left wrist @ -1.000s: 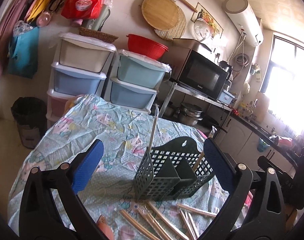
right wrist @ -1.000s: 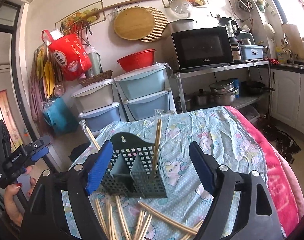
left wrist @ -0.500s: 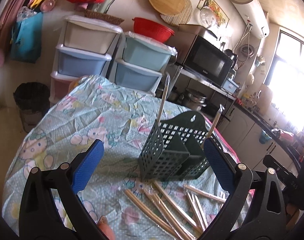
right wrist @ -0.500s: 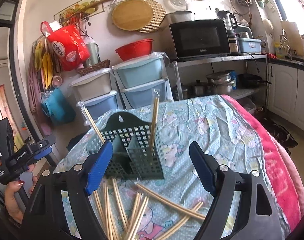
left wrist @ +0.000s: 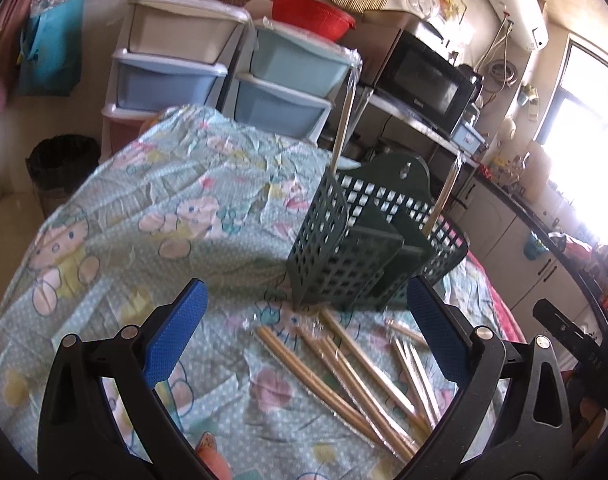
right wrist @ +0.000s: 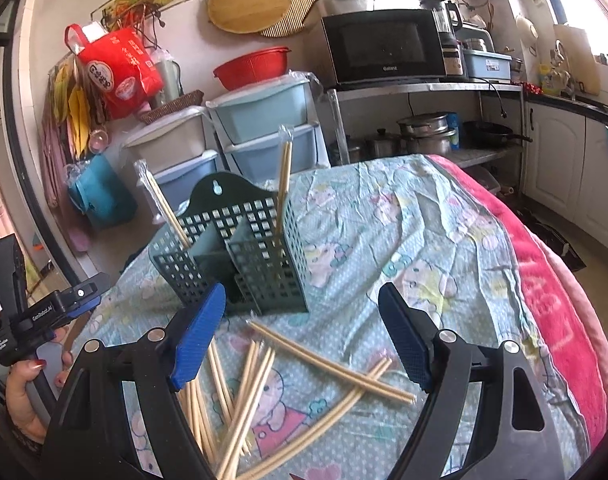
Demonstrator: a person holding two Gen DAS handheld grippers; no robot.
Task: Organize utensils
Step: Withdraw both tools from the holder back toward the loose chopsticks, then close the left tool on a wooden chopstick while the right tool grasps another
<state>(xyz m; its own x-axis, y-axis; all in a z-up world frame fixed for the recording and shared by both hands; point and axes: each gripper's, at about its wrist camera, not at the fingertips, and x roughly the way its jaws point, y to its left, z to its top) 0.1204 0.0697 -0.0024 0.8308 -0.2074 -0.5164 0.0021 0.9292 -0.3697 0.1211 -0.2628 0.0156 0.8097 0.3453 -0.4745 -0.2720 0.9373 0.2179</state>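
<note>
Judging from how things lie, little is done: two wrapped chopstick pairs [right wrist: 282, 184] stand in the green holder [right wrist: 240, 256] on the tablecloth [right wrist: 403, 240]; many loose chopsticks [right wrist: 240, 392] lie before it; left gripper [left wrist: 304, 340] and right gripper [right wrist: 304, 340] are held apart, empty.

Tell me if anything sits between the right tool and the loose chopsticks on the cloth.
Nothing visible does. The right tool is open and empty above the loose chopsticks, which lie bare on the cloth. The green holder stands beyond them, not in the path.
</note>
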